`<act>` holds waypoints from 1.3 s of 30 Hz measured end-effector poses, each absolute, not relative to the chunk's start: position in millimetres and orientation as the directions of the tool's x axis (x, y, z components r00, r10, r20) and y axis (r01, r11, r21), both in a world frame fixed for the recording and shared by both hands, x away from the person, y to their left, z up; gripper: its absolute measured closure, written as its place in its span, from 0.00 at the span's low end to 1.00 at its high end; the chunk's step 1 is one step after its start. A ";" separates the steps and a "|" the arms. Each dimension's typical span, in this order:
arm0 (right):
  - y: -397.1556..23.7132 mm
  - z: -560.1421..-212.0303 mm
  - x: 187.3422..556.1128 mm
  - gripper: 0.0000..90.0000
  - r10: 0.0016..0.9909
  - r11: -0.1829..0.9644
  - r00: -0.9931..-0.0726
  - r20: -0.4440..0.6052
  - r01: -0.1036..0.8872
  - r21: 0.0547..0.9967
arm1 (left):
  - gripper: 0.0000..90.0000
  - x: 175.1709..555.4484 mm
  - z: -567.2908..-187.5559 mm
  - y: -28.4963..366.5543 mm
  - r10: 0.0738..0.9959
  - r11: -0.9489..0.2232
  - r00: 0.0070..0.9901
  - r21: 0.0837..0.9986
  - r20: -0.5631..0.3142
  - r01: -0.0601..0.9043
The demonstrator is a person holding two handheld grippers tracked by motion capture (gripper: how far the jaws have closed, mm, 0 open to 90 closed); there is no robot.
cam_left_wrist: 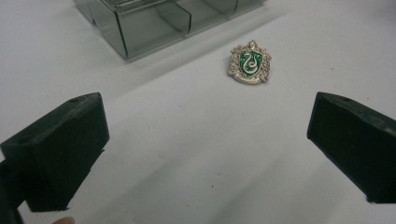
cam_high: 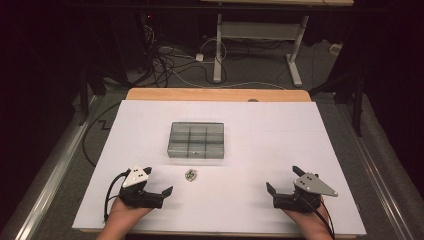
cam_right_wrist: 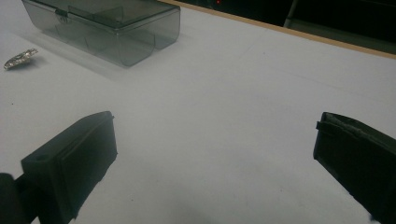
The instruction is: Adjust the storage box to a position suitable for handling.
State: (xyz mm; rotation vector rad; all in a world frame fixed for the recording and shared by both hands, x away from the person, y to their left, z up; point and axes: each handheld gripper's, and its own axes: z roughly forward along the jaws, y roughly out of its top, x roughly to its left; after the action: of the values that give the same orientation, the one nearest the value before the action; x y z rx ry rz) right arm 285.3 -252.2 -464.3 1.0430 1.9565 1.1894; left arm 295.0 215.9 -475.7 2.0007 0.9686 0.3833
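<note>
High view: a small crest-shaped badge [cam_high: 190,174], green enamel in a silvery frame, lies flat on the white bench [cam_high: 260,150], just near of a smoke-grey compartment box [cam_high: 196,140] with its clear lid down. The left gripper [cam_high: 159,181] rests to the badge's near left, jaws spread wide and holding nothing. The right gripper [cam_high: 282,185] sits well apart on the right, jaws equally wide and empty. Left gripper view puts the badge [cam_left_wrist: 250,62] ahead, between the jaw lines.

Likely risks: the badge is thin and flat, so blunt jaws may slide over it or skid it away. With the lid shut, a carried badge would have nowhere to go, and pushing the light box could shift it.
</note>
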 end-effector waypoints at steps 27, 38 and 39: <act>-252.9 -464.3 284.4 0.00 0.855 0.291 -0.507 -0.105 0.304 0.907 | 0.00 300.2 -479.5 197.3 0.706 -0.474 0.708 0.724 -0.026 0.500; -251.6 -464.2 284.3 0.00 0.849 0.304 -0.515 -0.115 0.298 0.905 | 0.00 310.0 -475.5 179.4 0.682 -0.490 0.730 0.714 -0.043 0.500; -251.6 -464.3 284.4 0.00 0.849 0.304 -0.515 -0.116 0.298 0.905 | 0.00 312.4 -472.8 176.0 0.679 -0.486 0.733 0.721 -0.044 0.494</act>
State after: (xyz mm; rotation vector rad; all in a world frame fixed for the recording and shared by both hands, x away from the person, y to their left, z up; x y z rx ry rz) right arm 284.4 -251.6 -464.3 1.0158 1.9738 1.1829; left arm 312.4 176.0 -472.8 2.1855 0.8810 0.3190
